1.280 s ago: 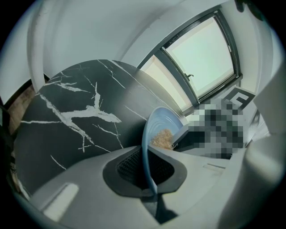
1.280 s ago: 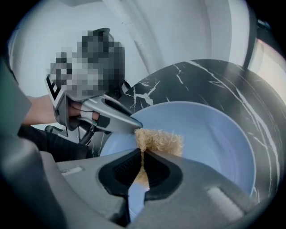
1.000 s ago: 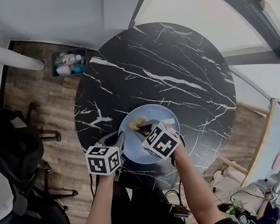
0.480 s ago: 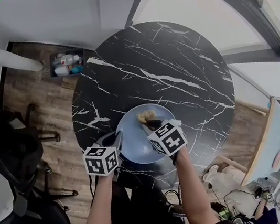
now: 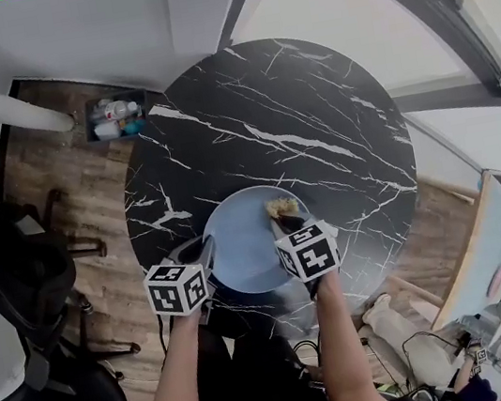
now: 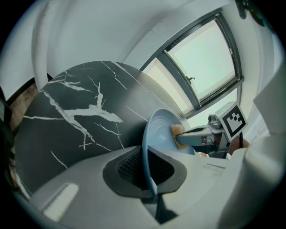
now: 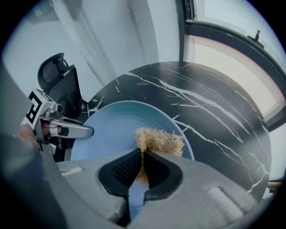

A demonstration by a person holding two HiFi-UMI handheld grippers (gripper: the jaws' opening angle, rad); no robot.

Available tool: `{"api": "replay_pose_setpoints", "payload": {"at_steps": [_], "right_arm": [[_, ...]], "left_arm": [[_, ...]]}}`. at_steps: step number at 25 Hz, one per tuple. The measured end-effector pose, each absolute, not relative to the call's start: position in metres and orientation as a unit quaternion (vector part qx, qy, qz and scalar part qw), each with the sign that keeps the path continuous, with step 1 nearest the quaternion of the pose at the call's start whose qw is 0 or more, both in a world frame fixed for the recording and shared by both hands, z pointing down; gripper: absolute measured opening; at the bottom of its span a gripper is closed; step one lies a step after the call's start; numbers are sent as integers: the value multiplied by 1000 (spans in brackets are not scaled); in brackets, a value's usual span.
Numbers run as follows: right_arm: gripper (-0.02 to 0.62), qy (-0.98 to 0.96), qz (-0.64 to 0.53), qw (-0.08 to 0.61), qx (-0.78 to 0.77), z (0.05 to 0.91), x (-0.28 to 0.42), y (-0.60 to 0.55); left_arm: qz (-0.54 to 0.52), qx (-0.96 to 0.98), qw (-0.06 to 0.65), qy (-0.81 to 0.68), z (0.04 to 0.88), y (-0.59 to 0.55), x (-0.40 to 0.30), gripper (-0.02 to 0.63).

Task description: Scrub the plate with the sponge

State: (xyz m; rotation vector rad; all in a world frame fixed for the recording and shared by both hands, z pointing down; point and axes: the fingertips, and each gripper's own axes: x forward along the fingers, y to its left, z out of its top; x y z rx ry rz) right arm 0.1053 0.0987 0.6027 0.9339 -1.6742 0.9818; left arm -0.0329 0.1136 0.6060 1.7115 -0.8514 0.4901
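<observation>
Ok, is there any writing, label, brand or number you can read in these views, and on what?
None can be read.
The left marker cube and the right marker cube: black-and-white square patterns only, no lettering.
The bottles in the box on the floor: labels too small to read.
The plate and the sponge: no print visible.
</observation>
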Motion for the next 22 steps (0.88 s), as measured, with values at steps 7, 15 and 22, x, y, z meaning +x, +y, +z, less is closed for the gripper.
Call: {"api": "replay_pose_setpoints", "payload": {"at_steps": [7, 15, 22], "right_arm": [[21, -664, 346, 522, 408, 603, 128, 101], [21, -733, 311, 443, 412, 560, 96, 109], [21, -783, 327, 421, 321, 562, 26, 157]], "left_arm": [[207, 723, 550, -363, 607, 113, -33, 17], [199, 717, 558, -367, 606, 115, -34, 17], [196, 716, 560, -368, 606, 115, -33, 18]]}}
